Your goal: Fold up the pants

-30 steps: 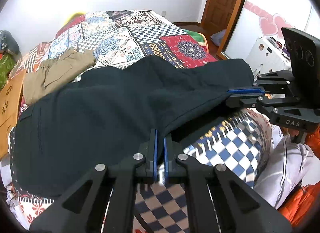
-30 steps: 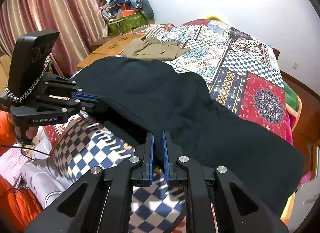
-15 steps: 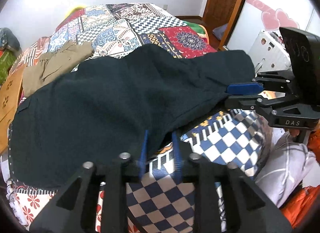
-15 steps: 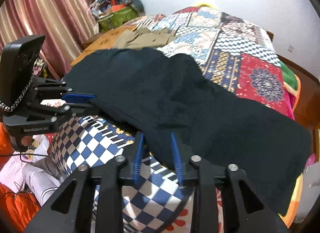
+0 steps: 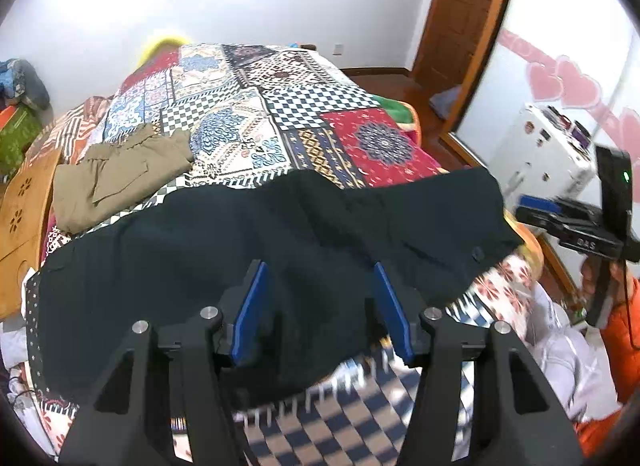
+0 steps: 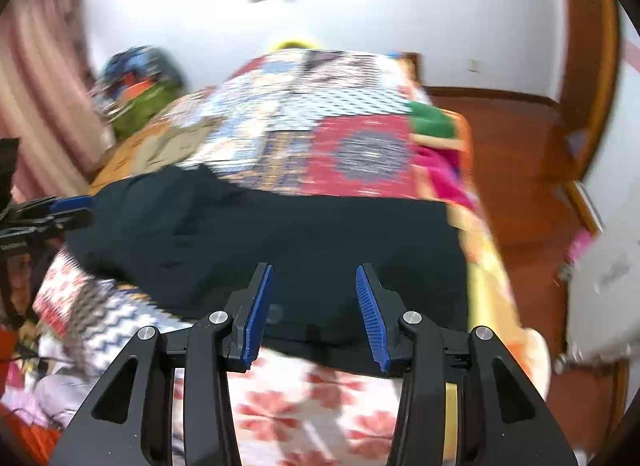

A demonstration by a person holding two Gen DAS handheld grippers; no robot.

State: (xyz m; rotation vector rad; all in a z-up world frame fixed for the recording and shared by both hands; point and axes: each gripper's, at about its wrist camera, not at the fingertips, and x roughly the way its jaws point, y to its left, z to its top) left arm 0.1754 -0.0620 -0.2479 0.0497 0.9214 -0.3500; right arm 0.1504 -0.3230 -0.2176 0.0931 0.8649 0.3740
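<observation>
Left claw (image 5: 320,308) and right claw (image 6: 311,308) opening, nothing gripped, above dark pants' (image 5: 248,242) near edge

Your left wrist camera sits just behind the left gripper (image 5: 318,306) and looks forward and downward along its black fingers with blue pads, close over the near edge of the dark, nearly black pants (image 5: 240,250) spread across the bed with the patchwork quilt (image 5: 280,113). It faces the white far wall and the wooden door at right. Your right wrist camera sits likewise behind the right gripper (image 6: 310,306), also tilted down and close to the pants (image 6: 280,234), though its picture is blurred. Both views share the pants, the quilt (image 6: 320,125) and the far wall; each catches the other gripper at its edge.
</observation>
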